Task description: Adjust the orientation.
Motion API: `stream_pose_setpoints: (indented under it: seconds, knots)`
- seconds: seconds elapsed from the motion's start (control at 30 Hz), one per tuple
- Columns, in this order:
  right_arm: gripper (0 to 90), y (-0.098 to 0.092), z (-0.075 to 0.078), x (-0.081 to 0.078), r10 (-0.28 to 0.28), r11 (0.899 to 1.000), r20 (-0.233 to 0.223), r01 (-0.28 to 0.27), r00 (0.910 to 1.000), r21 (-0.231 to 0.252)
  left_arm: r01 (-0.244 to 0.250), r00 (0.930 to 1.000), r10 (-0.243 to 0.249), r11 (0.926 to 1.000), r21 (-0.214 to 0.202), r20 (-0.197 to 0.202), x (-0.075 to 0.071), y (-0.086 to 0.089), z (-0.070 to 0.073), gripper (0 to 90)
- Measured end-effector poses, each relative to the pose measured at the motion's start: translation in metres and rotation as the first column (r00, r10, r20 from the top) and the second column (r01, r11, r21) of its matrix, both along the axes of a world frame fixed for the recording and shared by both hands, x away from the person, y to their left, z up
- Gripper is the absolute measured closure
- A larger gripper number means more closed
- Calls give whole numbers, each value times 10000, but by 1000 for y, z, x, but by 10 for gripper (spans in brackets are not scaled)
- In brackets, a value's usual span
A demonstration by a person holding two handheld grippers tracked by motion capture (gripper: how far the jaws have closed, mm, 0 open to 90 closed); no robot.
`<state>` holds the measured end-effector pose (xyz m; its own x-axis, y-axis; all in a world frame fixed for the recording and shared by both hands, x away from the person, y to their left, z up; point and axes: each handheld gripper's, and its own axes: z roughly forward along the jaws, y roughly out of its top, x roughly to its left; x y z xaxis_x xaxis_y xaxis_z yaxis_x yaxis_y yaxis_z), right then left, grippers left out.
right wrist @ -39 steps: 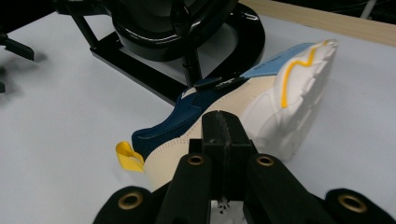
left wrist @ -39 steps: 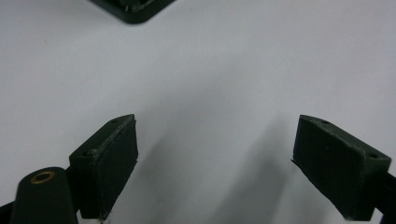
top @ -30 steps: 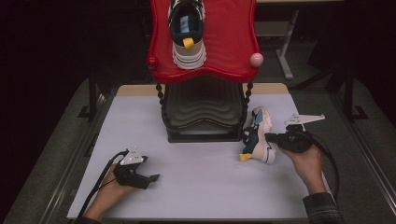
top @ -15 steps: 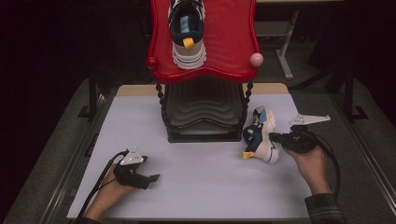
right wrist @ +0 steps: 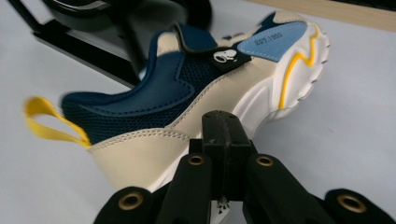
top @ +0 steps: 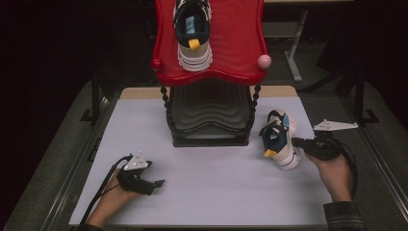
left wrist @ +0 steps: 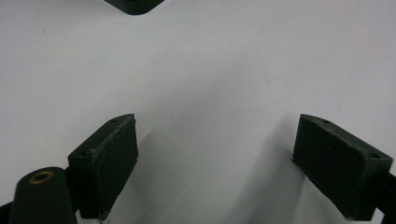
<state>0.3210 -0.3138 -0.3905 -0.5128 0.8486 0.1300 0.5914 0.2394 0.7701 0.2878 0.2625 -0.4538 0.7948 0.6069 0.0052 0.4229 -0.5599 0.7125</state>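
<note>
Just ahead of the closed jaws (touching): shoe [right wrist: 187, 98]

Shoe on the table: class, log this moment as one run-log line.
right gripper: shut, against shoe side | left gripper: open, empty, on table | second shoe: on red rack

Navy-cream shoe [top: 280, 143] tilted on white table [top: 216, 192]

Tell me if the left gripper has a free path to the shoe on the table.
Probably yes. The left gripper rests open, bare table lies between it and the shoe, though the shut right gripper already touches it.
</note>
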Motion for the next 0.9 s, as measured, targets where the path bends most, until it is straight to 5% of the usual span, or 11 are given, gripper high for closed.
stream_pose_setpoints:
  seconds: [0.53, 0.9]
  knots:
    - [899, -33, -28, 6, -992, 9951, -943, 992, 9906, -40, 3, 10000, -3, 10000, -1, -11, 0, 0, 0, 131]
    - [899, -34, -41, 13, -876, 9961, -1401, 878, 9862, -52, 6, 10000, -6, 10000, -2, -14, 0, 0, 0, 131]
